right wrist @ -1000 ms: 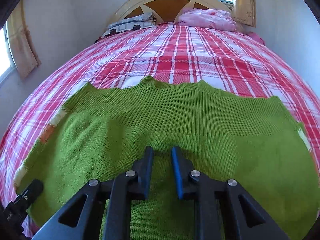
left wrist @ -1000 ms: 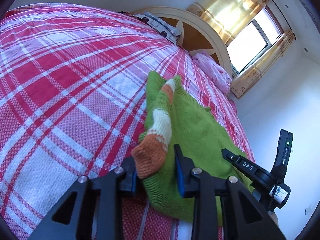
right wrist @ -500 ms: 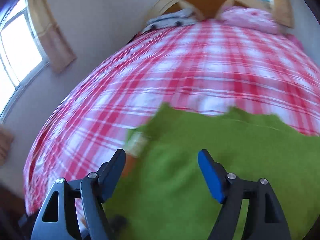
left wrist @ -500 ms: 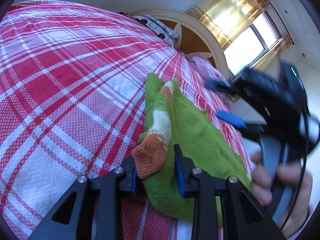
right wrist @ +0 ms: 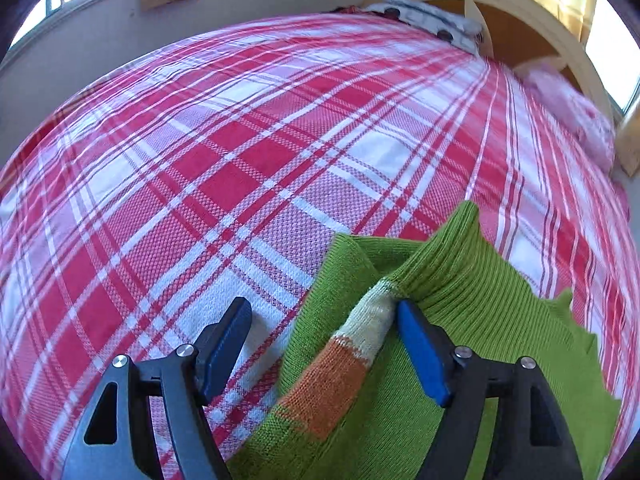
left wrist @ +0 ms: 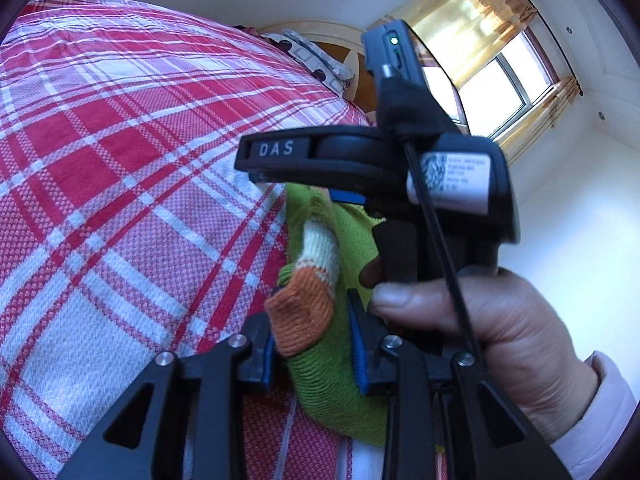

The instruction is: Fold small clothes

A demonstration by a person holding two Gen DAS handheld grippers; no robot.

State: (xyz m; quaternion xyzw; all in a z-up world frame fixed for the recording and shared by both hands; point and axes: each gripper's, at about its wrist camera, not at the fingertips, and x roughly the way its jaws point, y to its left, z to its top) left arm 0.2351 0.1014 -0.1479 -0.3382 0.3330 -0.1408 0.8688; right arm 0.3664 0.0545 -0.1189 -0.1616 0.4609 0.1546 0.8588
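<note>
A green knit sweater (right wrist: 472, 312) lies on a red and white plaid bed (right wrist: 240, 152). Its sleeve (right wrist: 352, 352), striped cream and orange, is folded over the body. In the left wrist view my left gripper (left wrist: 312, 344) is shut on the orange sleeve cuff (left wrist: 300, 316) and the green fabric (left wrist: 328, 384) beneath it. My right gripper (right wrist: 324, 348) is open and hovers over the sleeve at the sweater's left edge, one finger over the bedspread, the other over the sweater. It also shows in the left wrist view (left wrist: 360, 160), held in a hand just above the sweater.
A cream wooden headboard (right wrist: 560, 40) stands at the far end of the bed, with a patterned pillow (right wrist: 432, 20) and a pink cloth (right wrist: 572, 108) beside it. Curtained windows (left wrist: 500, 80) are behind.
My right gripper has opened, left the middle of the sweater and moved left to the folded sleeve, close in front of my left gripper. My left gripper has kept its hold on the cuff.
</note>
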